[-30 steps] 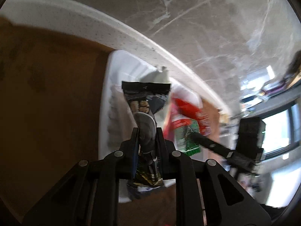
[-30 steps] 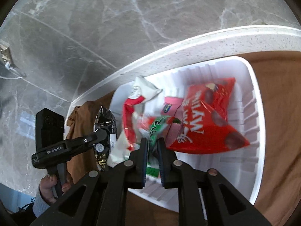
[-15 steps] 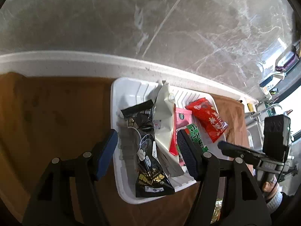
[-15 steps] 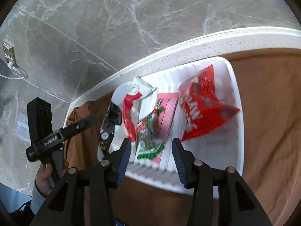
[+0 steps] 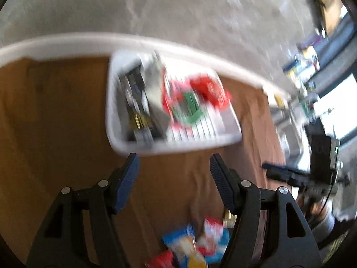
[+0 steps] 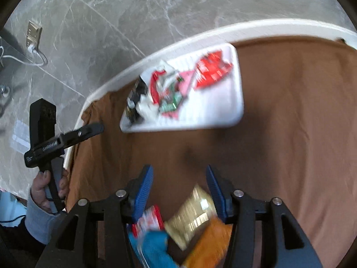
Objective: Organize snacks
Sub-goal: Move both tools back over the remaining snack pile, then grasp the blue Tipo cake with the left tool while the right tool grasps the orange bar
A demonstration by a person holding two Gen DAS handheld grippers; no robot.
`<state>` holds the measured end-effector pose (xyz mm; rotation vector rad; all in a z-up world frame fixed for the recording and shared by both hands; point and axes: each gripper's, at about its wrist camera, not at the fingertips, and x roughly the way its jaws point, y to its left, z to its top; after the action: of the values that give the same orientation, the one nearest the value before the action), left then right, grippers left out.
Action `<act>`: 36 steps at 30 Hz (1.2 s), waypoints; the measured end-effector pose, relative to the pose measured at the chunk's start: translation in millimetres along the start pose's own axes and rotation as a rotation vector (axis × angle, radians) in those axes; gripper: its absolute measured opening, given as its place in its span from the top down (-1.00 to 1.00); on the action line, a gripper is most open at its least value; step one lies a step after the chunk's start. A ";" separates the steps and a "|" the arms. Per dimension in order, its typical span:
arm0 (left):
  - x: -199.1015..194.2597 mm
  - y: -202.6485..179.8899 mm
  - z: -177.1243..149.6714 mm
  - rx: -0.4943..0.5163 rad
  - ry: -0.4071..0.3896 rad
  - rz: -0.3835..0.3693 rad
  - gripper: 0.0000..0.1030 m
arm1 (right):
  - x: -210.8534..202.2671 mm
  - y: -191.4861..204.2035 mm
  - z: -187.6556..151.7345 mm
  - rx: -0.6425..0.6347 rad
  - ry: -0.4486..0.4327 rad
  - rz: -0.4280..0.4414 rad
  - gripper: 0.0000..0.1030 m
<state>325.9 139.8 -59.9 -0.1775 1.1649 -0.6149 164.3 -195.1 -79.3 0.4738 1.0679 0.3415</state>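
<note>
A white tray [image 5: 178, 148] on the brown cloth holds a black packet [image 5: 136, 102], a grey-white one, a green one [image 5: 189, 109] and a red one [image 5: 209, 89]. My left gripper [image 5: 174, 167] hangs open and empty just short of the tray's near rim. In the right wrist view the tray [image 6: 212, 116] lies farther off. My right gripper [image 6: 178, 174] is open, its jaws still opening and gripping nothing. Under it lie loose snacks: a gold packet [image 6: 194, 216], an orange one [image 6: 209, 245], a blue one [image 6: 151, 250] and a red-white one [image 6: 149, 221].
The brown cloth [image 6: 290, 134] covers a white-edged table [image 6: 267, 28] with marble floor beyond. The left wrist view shows a blurred snack pile [image 5: 191, 248] at the bottom and the right gripper [image 5: 287, 175] at the right. A hand [image 6: 46, 187] holds the left gripper's handle.
My left gripper let go of the black packet and my right of the green one, both left in the tray. Both pulled back from the tray, and loose snacks came into view.
</note>
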 end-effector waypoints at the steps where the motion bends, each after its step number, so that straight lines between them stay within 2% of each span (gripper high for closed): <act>1: 0.8 -4.3 -9.6 0.011 0.021 0.005 -0.24 | -4.7 -2.4 -12.3 0.012 0.012 -0.008 -0.04; 5: 4.3 -23.2 -58.2 0.060 0.129 0.022 -0.24 | -8.7 -5.0 -47.9 0.021 0.065 -0.044 -0.04; 8: 5.7 -33.7 -88.1 0.094 0.181 0.042 -0.24 | -3.5 -2.5 -73.5 0.004 0.110 -0.084 -0.04; 16: 3.5 -44.1 -131.8 0.104 0.214 0.099 -0.24 | 6.3 2.4 -101.7 -0.031 0.149 -0.161 -0.05; 25: 25.5 -46.9 -138.1 0.097 0.268 0.110 -0.24 | 14.9 8.6 -112.1 -0.059 0.169 -0.182 -0.05; 29: 29.9 -45.4 -138.1 0.075 0.267 0.099 -0.30 | 17.0 8.3 -113.0 -0.054 0.171 -0.191 -0.13; 36: 27.6 -49.3 -133.5 0.065 0.257 0.062 -0.30 | 18.9 3.1 -114.9 -0.039 0.174 -0.205 -0.14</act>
<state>195.3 108.2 -114.1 -0.0066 1.3903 -0.6326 69.8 -159.9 -137.6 0.2999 1.2649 0.2241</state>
